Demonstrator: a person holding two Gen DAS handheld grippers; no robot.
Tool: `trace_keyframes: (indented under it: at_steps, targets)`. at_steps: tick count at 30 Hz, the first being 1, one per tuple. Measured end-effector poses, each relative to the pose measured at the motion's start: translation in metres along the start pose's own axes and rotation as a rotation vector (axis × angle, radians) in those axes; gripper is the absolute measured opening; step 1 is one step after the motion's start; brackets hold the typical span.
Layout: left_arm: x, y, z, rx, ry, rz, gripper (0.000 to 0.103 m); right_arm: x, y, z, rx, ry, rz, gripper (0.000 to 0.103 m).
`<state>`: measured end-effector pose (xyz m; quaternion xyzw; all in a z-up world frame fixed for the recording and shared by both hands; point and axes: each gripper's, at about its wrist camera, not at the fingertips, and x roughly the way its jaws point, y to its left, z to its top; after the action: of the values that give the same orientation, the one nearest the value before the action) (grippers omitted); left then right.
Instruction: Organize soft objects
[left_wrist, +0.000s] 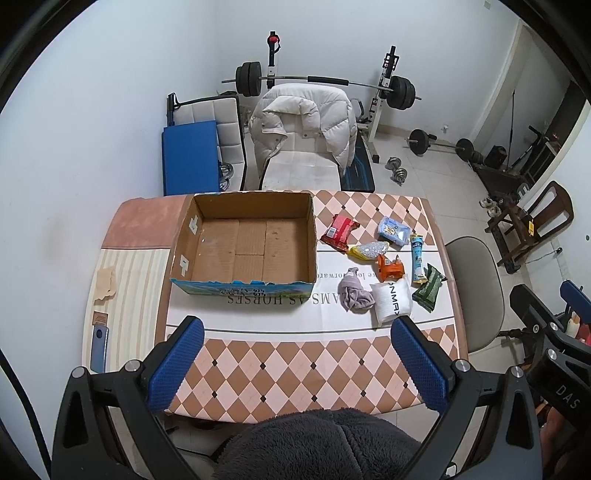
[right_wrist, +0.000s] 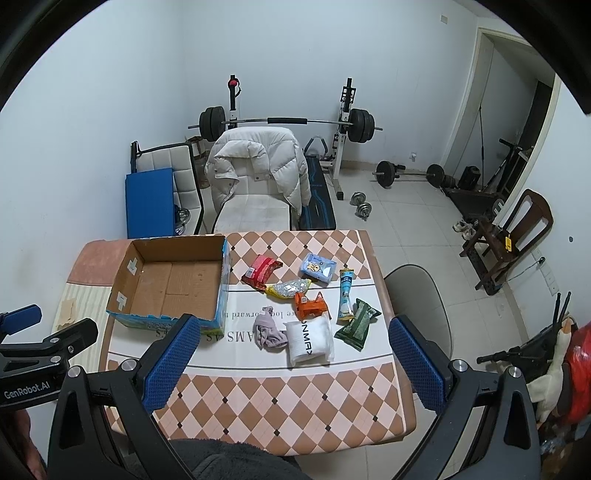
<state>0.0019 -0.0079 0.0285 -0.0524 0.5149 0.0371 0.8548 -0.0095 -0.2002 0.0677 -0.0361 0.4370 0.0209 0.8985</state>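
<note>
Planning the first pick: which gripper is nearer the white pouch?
Right. The right gripper hangs just short of the white pouch; the left gripper sits further left, toward the cardboard box.

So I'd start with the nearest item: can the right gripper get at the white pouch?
Probably yes: the right gripper is open, and the white pouch lies just ahead, nothing on top.

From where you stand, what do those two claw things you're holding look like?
Each is a black frame with silver bolts and two blue, textured finger pads. The left gripper and right gripper look alike. The left one's body reads "GenRobot.AI" in white. A dark fleecy garment shows below.
</note>
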Motion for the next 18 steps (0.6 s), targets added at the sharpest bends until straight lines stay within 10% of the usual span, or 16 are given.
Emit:
trace_keyframes:
  at_steps: [18]
  targets:
    - [0.0003, 0.0015, -0.0008, 0.001, -0.003, 0.001, 0.103, -0.0009, 0.0022, 0.0003, 0.003, 0.001, 0.006, 0.103]
